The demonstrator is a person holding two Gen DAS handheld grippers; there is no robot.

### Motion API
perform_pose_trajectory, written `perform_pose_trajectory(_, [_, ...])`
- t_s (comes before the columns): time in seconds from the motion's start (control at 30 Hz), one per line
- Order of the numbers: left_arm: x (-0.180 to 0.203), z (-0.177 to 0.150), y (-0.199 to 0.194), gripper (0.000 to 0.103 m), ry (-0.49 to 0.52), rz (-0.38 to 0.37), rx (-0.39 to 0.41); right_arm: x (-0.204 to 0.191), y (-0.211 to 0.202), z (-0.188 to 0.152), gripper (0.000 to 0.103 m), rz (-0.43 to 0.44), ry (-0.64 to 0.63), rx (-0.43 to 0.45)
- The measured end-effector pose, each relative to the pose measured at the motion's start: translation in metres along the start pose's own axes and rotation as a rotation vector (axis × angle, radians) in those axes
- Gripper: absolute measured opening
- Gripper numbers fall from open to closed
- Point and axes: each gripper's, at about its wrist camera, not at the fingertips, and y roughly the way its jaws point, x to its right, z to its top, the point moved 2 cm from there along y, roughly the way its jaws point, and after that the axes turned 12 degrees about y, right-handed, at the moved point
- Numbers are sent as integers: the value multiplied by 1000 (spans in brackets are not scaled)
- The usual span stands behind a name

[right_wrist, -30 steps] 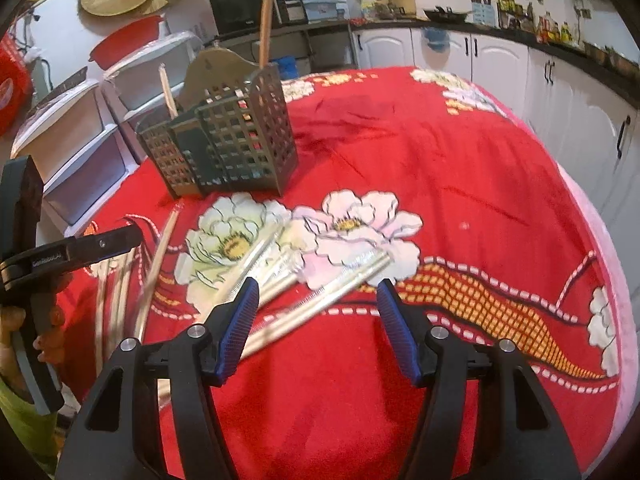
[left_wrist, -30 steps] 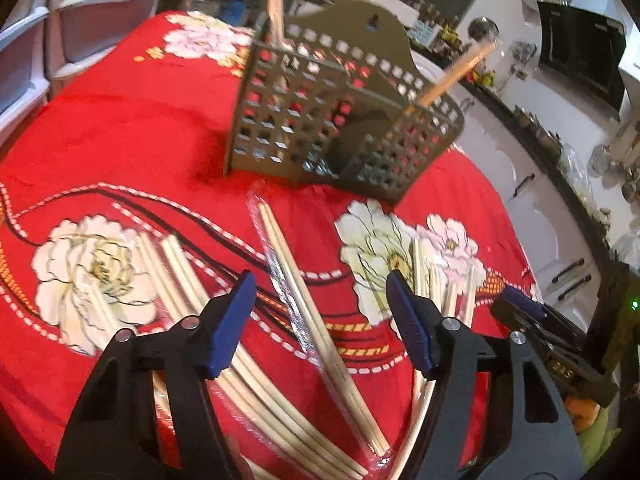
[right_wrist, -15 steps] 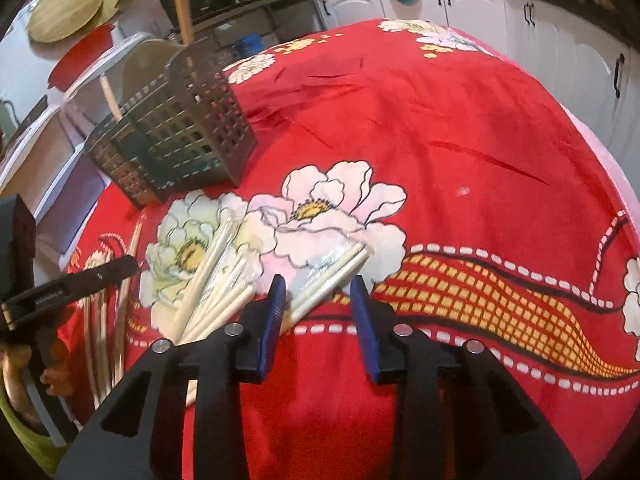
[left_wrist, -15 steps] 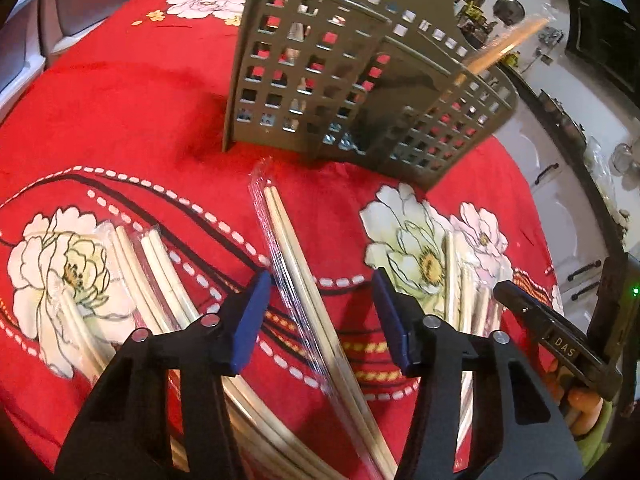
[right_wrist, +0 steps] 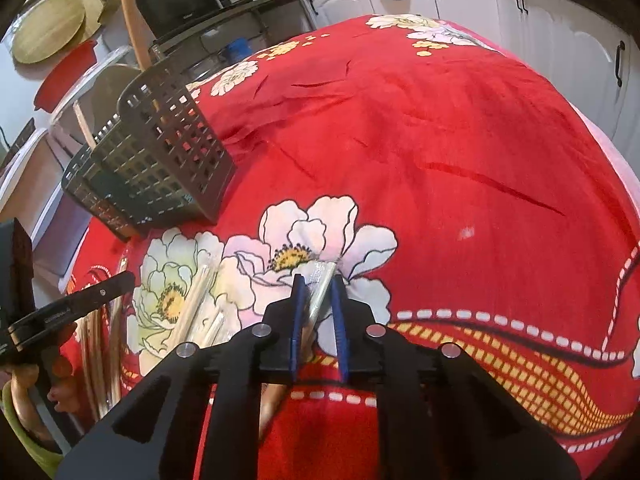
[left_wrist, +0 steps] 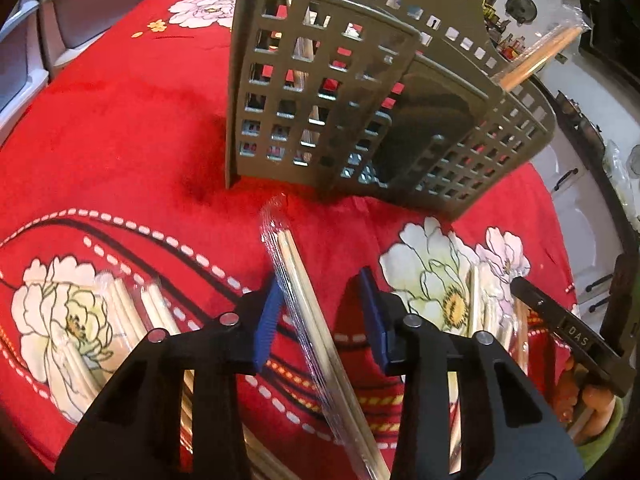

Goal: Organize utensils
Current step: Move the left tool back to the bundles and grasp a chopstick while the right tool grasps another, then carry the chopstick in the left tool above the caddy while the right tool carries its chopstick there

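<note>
A grey slotted utensil holder stands on the red flowered tablecloth, with wrapped chopsticks upright in it; it also shows in the right wrist view. My left gripper is open, its jaws on either side of a plastic-wrapped chopstick pair lying on the cloth. My right gripper is shut on another wrapped chopstick pair over a white flower print. More wrapped chopstick pairs lie on the cloth to the left, and others by the right gripper.
White drawer units stand beyond the table's far left edge. White kitchen cabinets and a dark counter run behind the table. The other gripper's handle shows at the right of the left wrist view.
Both grippers moved forward and down onto chopstick pairs. The left jaws narrowed around its pair. The right jaws closed from wide open onto its pair.
</note>
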Motion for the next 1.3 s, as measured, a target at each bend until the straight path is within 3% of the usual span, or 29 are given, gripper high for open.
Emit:
perform_pose_trajectory(0.13, [1, 6, 3, 24, 16, 33, 0, 1, 3, 6, 10, 3, 1, -7])
perform_pose_trajectory(0.3, [1, 11, 8, 6, 27, 78, 10, 1, 3, 12, 8, 17, 7, -15])
perform_pose_trajectory(0.47, [-3, 19, 1, 4, 6, 42, 38, -4, -5, 15, 6, 31, -8, 2])
perform_pose_trajectory(0.87, [8, 33, -71, 1, 41, -32, 208, -48, -56, 18, 5, 87, -148, 112])
perform_pose_trajectory(1.3, [26, 47, -138, 1, 91, -28, 378, -110, -126, 25, 5, 186, -301, 299])
